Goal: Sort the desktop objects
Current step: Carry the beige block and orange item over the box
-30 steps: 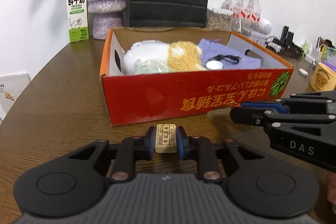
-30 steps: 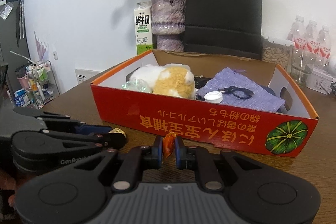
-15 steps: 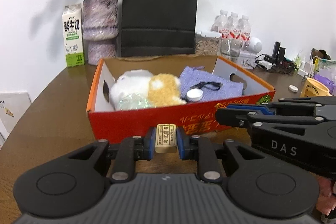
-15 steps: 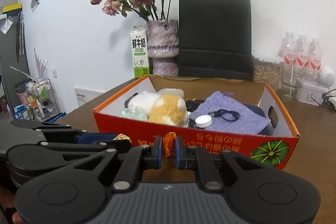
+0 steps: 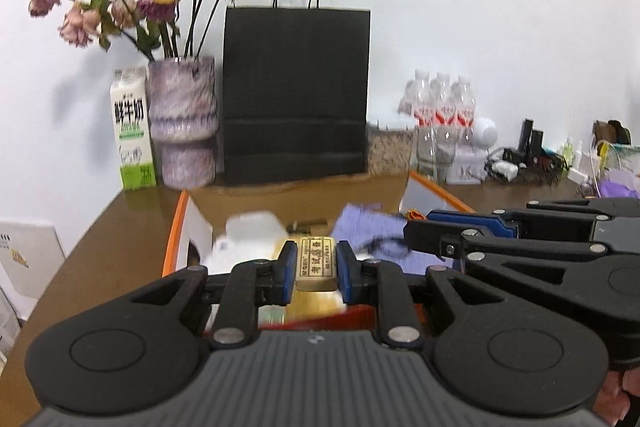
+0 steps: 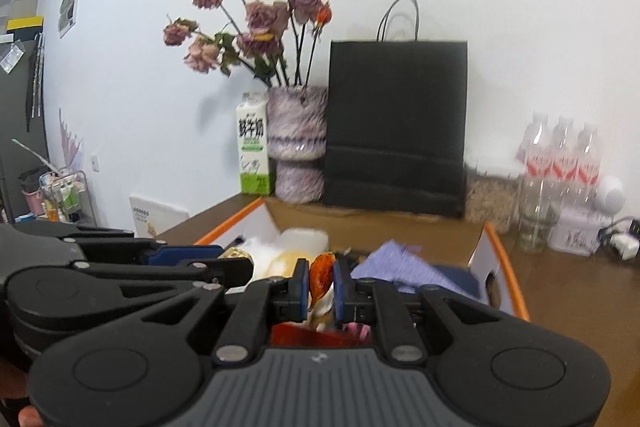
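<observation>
Cardboard box (image 5: 436,193) already holds a plush toy (image 6: 288,259) and purple cloth (image 6: 404,269). Left gripper (image 5: 316,267) grasps a gold bar (image 5: 316,263), right gripper (image 6: 321,285) an orange trinket (image 6: 321,273); both held over the box, not yet dropped.

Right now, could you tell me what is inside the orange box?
Inside the orange box lie a purple cloth, something white and fluffy and a tan plush. Both grippers hide its near half.

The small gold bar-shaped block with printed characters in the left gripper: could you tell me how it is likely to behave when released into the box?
The small gold bar-shaped block looks rigid: the left gripper clamps it without visible bending. Its flat faces suggest it will not roll. Dropped into the orange-rimmed cardboard box, it would probably land softly on the white and tan plush toy; its weight cannot be judged.
</observation>
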The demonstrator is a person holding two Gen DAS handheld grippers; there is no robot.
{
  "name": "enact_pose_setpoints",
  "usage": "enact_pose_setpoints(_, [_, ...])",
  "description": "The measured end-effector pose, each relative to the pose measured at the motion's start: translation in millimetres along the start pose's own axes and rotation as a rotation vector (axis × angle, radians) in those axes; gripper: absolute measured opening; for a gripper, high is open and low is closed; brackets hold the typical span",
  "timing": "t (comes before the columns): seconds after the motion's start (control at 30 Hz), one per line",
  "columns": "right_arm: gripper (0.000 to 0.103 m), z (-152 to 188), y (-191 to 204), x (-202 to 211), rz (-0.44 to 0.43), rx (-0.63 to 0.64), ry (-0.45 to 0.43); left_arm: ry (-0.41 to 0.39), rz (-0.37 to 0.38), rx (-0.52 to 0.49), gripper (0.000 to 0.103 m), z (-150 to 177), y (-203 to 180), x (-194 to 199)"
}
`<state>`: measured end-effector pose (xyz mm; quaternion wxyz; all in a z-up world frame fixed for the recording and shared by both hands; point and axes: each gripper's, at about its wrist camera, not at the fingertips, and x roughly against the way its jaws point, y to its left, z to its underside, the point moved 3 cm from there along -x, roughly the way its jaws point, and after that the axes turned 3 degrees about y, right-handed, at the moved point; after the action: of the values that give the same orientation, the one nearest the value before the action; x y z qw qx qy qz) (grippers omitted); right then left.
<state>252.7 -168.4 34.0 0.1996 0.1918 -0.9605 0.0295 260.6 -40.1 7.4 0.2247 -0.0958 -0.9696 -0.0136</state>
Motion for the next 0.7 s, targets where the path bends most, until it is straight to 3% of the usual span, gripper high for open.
enact_pose_setpoints(0.4, [0.011,-22,-35,-47,0.011,-0.032,-0.014,-0.024,-0.017,0.051,0.022,-33,4,-56])
enact_pose_setpoints(0.7, [0.011,-17,-65,-98,-0.002,-0.068,0.094,0.069,-0.02,0.049,0.022,-32,10,-111])
